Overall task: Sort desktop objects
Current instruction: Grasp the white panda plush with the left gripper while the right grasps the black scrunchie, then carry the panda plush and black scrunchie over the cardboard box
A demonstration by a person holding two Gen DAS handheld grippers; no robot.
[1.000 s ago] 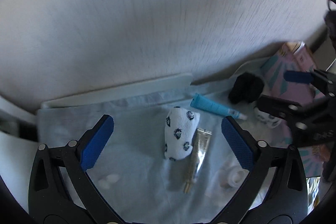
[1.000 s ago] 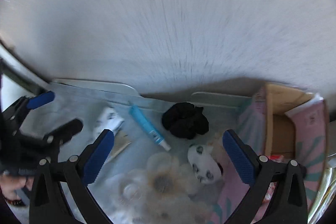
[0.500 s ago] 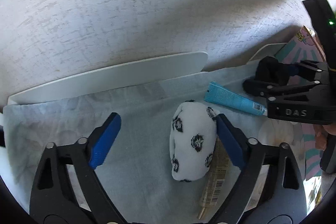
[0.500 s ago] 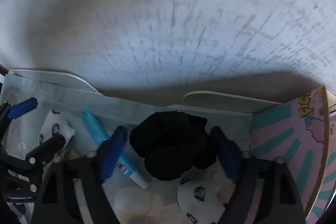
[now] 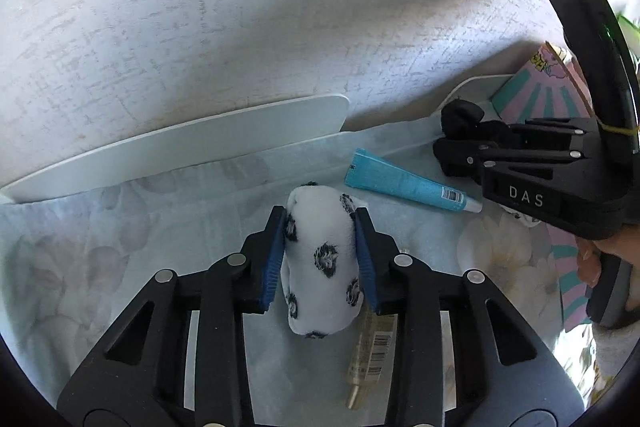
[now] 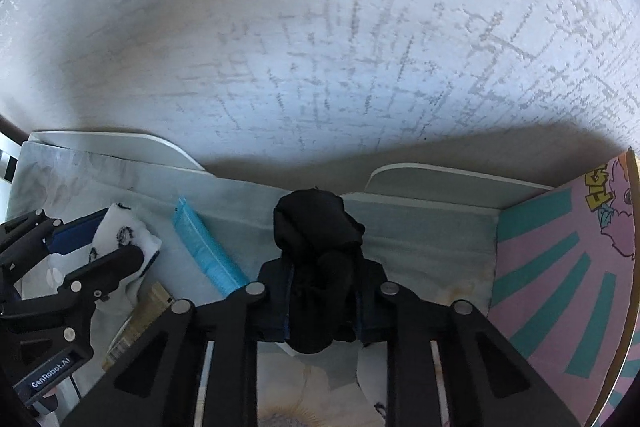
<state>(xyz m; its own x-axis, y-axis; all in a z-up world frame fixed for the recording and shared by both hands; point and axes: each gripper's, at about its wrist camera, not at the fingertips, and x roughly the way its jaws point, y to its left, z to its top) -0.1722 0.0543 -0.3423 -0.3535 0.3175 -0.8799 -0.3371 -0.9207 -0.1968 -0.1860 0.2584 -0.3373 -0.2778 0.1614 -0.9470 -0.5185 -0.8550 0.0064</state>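
Socks, both rolls clamped at once: rolled white sock with dark paw-like prints (image 5: 320, 263) in the left gripper (image 5: 320, 259), rolled black sock (image 6: 316, 267) in the right gripper (image 6: 322, 303).

Both sets of jaws are closing, blue pads pressing the soft fabric from either side; both rolls lie on the pale floral cloth (image 5: 132, 247). Risk 1: each bundle is soft and compressible, so the pads may pinch only outer layers and a roll could unfurl or slide out on lifting. Risk 2: the slim gold tube with a barcode (image 5: 370, 351) lies against the white sock under the left gripper's right finger and could be dragged along. Risk 3: the turquoise crimped tube (image 5: 404, 183) lies between the two grippers and could be knocked. Risk 4: the pink-and-teal striped cardboard box (image 6: 560, 287) stands just beside the right gripper; a careless swing could strike it.
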